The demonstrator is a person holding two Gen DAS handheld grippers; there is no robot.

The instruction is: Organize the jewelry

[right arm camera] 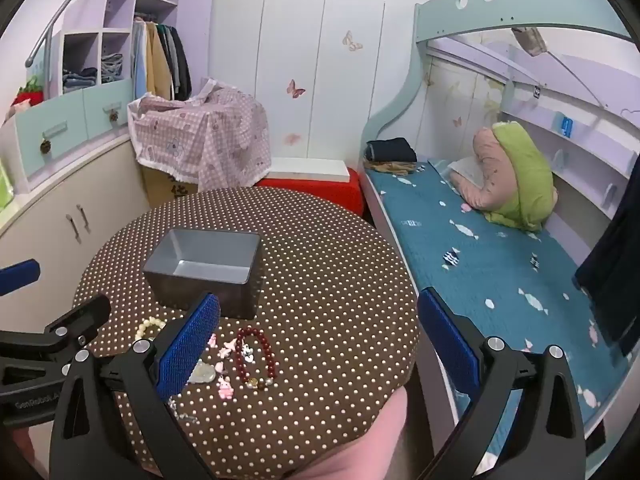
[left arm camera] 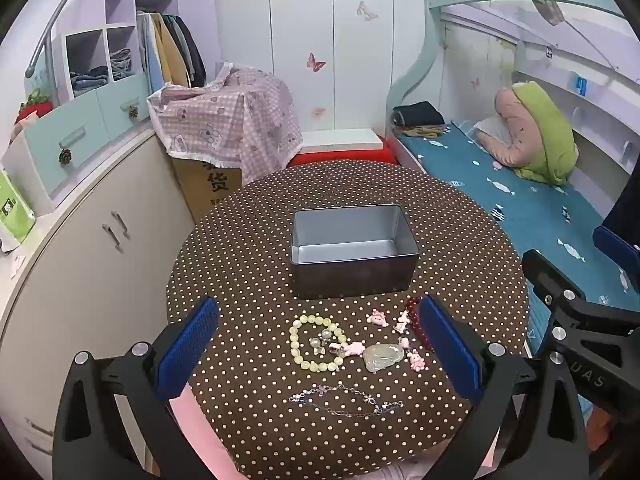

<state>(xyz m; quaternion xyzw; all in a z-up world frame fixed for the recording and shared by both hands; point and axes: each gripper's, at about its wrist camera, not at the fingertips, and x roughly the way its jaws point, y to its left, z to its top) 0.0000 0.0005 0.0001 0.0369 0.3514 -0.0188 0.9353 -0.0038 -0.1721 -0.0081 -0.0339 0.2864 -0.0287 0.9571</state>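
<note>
Jewelry lies loose on a round table with a brown, white-dotted cloth, in front of one open grey rectangular metal tin at frame centre.

In the left wrist view, one pale yellow-green bead bracelet sits at lower centre, ringing a small cluster of clear charms. Just right of it lies one pale green jade pendant, amid about five small pink trinkets. One dark red bead bracelet lies farthest right, and one thin silver chain nearest the camera. The left gripper stands spread wide over the pieces, holding nothing; the right gripper, equally spread and empty, hangs at the table's right edge.
</note>
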